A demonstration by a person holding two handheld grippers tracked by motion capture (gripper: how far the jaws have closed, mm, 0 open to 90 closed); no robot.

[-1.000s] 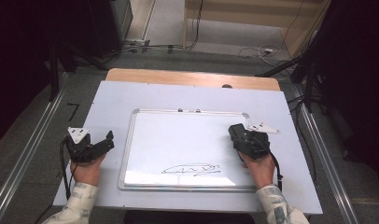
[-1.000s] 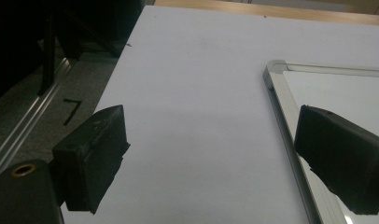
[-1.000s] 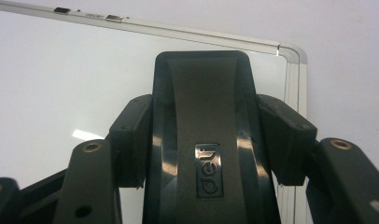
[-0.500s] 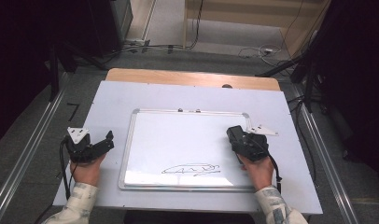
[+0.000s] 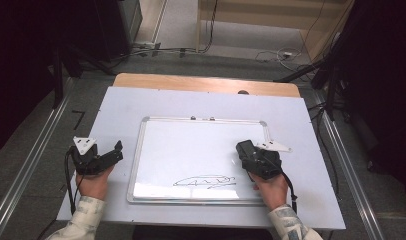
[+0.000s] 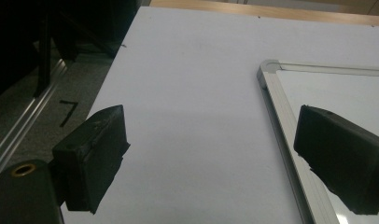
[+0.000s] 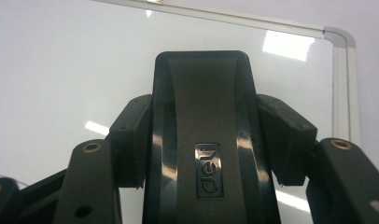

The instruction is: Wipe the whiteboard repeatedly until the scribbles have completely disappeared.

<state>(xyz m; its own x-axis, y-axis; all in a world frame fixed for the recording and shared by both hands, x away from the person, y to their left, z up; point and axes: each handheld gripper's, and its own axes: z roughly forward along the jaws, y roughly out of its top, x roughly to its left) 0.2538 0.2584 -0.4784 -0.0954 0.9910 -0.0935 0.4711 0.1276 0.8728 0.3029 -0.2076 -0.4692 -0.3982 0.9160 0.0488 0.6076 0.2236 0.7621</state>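
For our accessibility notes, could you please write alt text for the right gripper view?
The right hand-held gripper is shut on a black whiteboard eraser, its glossy back facing the camera, held over the whiteboard. The board's silver frame rounds a corner at upper right.

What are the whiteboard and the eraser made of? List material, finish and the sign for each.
Whiteboard: glossy white surface, likely coated, shown by bright reflections; its frame looks like brushed silvery metal, possibly aluminium.
Eraser: shiny black moulded plastic, judging by highlights and an embossed logo.
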